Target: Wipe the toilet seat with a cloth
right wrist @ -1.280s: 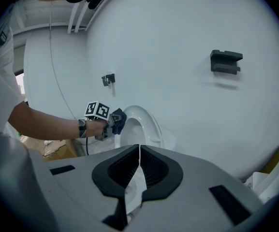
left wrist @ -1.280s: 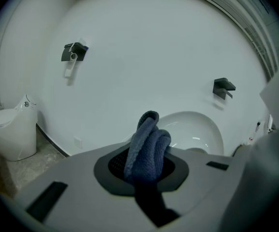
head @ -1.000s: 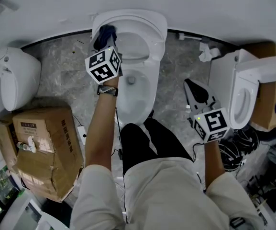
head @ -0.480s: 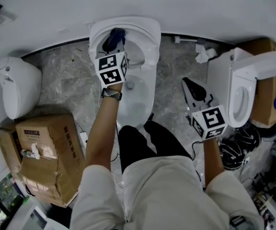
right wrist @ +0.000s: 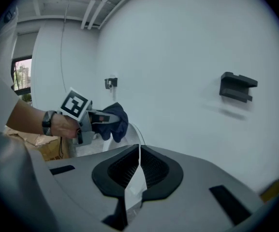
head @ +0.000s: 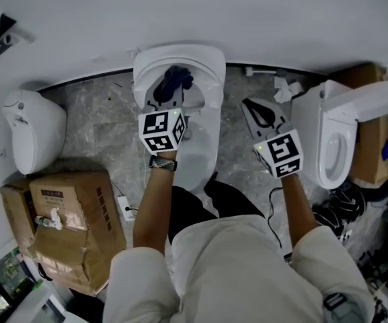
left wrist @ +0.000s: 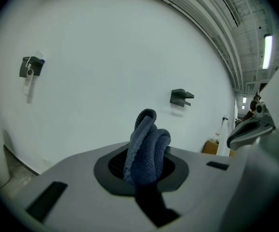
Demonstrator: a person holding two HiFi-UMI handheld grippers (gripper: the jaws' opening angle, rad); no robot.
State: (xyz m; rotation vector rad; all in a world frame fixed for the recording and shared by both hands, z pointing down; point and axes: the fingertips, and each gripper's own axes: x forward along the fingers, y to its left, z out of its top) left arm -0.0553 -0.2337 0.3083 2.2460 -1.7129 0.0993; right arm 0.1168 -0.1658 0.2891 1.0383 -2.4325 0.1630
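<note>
A white toilet (head: 212,69) stands against the wall in the head view, straight ahead of the person. My left gripper (head: 169,91) is held above its rear part, shut on a bunched dark blue cloth (head: 176,78). In the left gripper view the cloth (left wrist: 146,146) sticks up from between the closed jaws, with only bare wall behind it. My right gripper (head: 253,108) hovers over the floor to the right of the toilet, shut and holding nothing. The right gripper view shows its jaws (right wrist: 139,151) pressed together and, beyond them, the left gripper (right wrist: 96,120) with the cloth (right wrist: 115,121).
A second white toilet (head: 335,143) stands at the right, and another white fixture (head: 33,130) at the left. Cardboard boxes (head: 66,221) sit on the floor at lower left. Crumpled paper (head: 284,87) lies by the wall. A dark bracket (right wrist: 238,86) is mounted on the wall.
The left gripper has lifted the cloth off the toilet's left rim and carried it toward the middle. The right gripper has moved up toward the wall.
</note>
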